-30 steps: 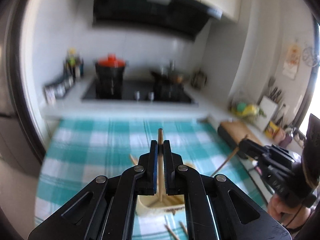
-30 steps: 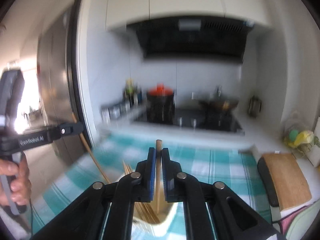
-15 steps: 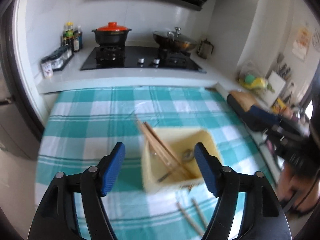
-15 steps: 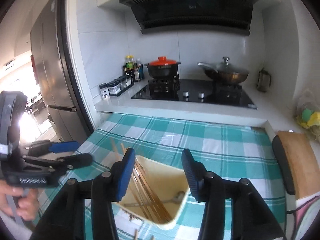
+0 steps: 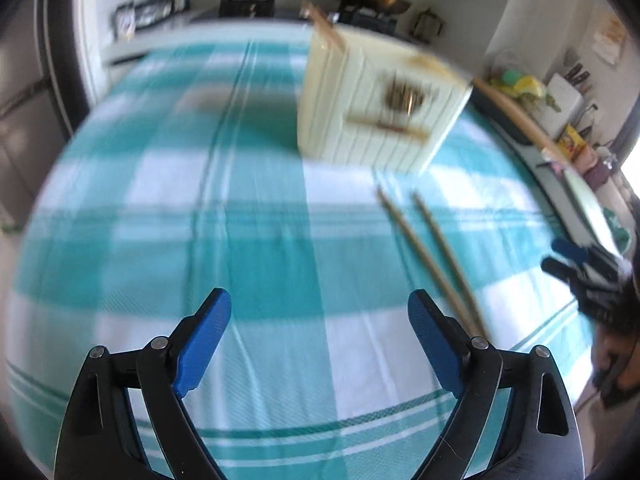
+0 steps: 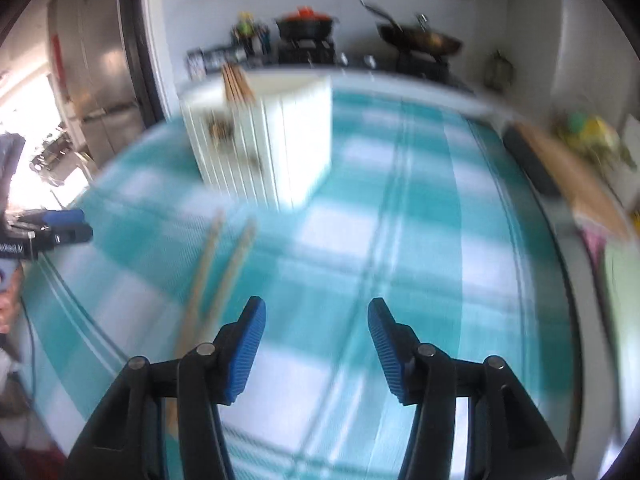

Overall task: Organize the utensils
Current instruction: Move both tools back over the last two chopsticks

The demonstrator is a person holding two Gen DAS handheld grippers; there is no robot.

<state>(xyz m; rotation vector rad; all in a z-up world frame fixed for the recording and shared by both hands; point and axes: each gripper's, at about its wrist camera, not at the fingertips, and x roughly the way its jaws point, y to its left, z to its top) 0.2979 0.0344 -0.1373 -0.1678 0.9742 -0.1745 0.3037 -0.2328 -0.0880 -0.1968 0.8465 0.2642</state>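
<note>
Now we are hovering both claws low over the checked surface [image 5: 260, 240], each spread wide and holding nothing. The cream utensil box [image 5: 380, 108] is standing toward the stove side with chopstick ends sticking out of its top, and two loose chopsticks [image 5: 432, 256] are lying side by side just in front of it.

To do this step well, we are judging that one claw should straddle a single stick near its middle, fingers across its length, and close gently so it does not roll.

The left claw [image 5: 318, 328] is pointing past the sticks' left; the right claw [image 6: 316, 332] is sitting just right of them, both angled down toward the cloth.
</note>
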